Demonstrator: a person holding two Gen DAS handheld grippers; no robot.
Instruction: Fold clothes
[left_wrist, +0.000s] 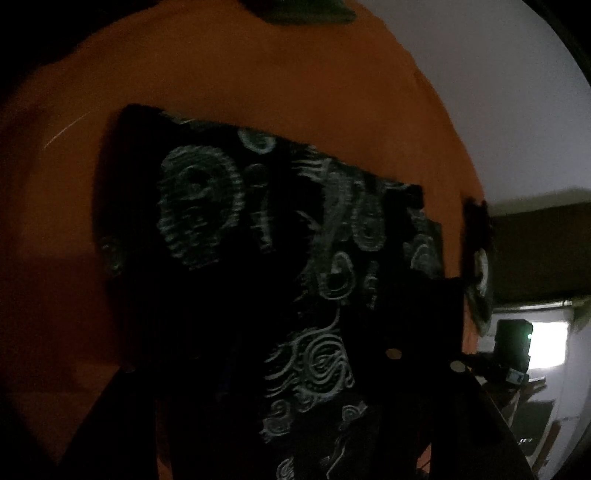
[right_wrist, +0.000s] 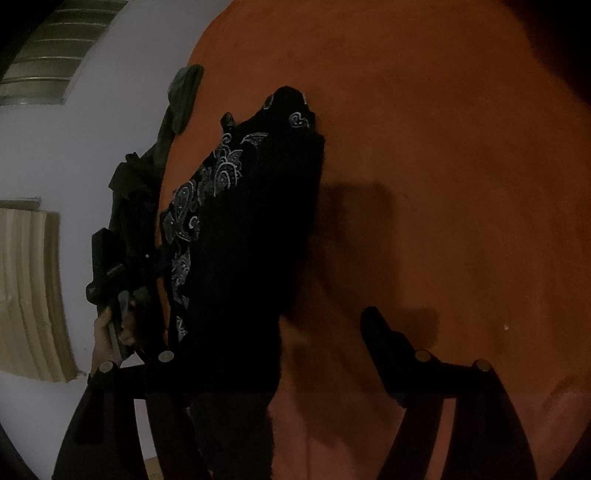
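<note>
Black paisley-printed garment (right_wrist: 236, 240) over your orange bedspread's (right_wrist: 443, 166) left edge, right gripper (right_wrist: 269, 354) spread wide, one finger under cloth, left gripper's (left_wrist: 258, 424) grip impossible to tell, no writing legible.

We found no text, label, brand or number that could be read in either view. The black garment (left_wrist: 280, 236) carried only pale paisley swirls, and the pictures were too dark and blurred for small print.

One black paisley garment (right_wrist: 243, 236); one orange sheet (right_wrist: 443, 147); one green cloth (right_wrist: 186, 94).
</note>
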